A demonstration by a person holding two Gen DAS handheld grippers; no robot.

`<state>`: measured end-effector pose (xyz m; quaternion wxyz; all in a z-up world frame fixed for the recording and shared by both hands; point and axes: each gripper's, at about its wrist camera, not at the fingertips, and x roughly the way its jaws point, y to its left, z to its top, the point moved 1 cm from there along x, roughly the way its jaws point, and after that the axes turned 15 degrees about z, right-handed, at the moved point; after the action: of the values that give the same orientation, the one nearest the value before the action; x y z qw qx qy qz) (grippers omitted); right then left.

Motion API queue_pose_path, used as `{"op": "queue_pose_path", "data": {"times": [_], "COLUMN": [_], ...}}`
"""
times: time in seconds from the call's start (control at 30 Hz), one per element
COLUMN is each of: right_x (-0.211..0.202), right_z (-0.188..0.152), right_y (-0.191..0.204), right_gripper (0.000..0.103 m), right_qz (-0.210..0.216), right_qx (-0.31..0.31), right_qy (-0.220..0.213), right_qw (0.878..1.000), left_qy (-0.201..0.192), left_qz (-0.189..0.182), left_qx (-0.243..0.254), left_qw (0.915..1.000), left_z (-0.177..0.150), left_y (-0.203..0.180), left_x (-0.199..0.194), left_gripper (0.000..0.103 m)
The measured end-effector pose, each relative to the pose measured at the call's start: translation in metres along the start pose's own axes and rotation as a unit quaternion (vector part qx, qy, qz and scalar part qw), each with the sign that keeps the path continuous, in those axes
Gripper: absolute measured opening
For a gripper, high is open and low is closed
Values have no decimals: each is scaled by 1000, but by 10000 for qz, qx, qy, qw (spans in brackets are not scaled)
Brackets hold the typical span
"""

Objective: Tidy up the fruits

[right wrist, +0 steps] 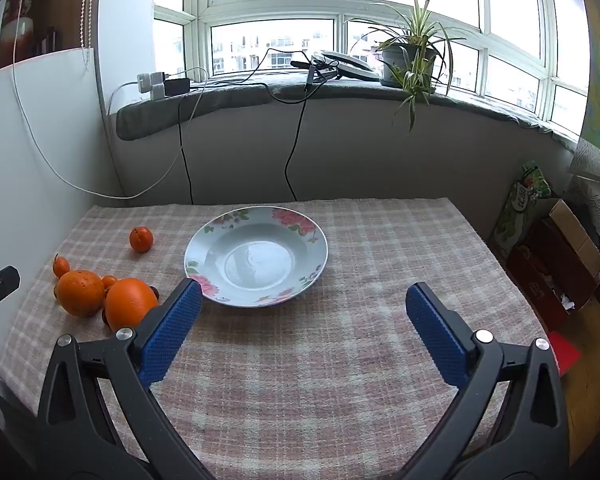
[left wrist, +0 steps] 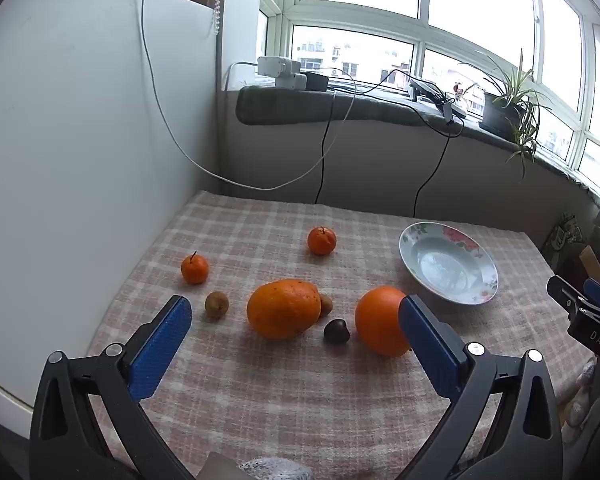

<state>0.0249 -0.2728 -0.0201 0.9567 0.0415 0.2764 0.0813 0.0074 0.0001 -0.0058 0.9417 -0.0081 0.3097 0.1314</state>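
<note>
On the checked cloth (left wrist: 300, 400) the fruits lie loose left of the empty plate (right wrist: 256, 220). Both claws, left (left wrist: 296, 344) and right (right wrist: 304, 336), hang spread wide, holding nothing. The round orange (left wrist: 378, 320) could roll if one pad pushes it, knocking the small dark fruit (left wrist: 336, 331) beside it.

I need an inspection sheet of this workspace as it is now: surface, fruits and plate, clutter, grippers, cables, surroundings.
Surface: table under a checked cloth, flat.
Job's things: floral plate holds nothing; two big oranges, two small mandarins, two brownish small fruits and one dark one lie loose on the cloth.
Clutter: nothing seen on the table.
Grippers: left hand-held gripper and right hand-held gripper open, holding nothing.
Cables: white cable and black cables hang behind the table.
Surroundings: windowsill with potted plant, chargers; boxes beside the table.
</note>
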Motion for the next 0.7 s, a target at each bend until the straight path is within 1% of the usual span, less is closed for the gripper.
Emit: {"op": "queue_pose_path", "data": {"times": [0.37, 0.4, 0.43, 0.7], "right_x": [-1, -1, -1, -2], "right_z": [0, 0, 0, 0], "right_y": [1, 1, 1, 1], "right_gripper": [103, 103, 103, 103], "right_qz": [-18, -20, -23, -16], "right_qx": [-30, -31, -32, -32], "right_qy": [-8, -12, -14, -20], "right_qw": [10000, 10000, 10000, 10000], "left_qy": [-88, -85, -102, -228], "left_qz": [-116, 18, 35, 36], "left_qx": [186, 57, 53, 89], "left_qw": [9997, 9999, 9999, 9997], "left_z": [1, 9, 8, 9], "left_y": [4, 4, 3, 0], "left_x": [-4, -4, -5, -10], "left_gripper": [103, 103, 103, 103]}}
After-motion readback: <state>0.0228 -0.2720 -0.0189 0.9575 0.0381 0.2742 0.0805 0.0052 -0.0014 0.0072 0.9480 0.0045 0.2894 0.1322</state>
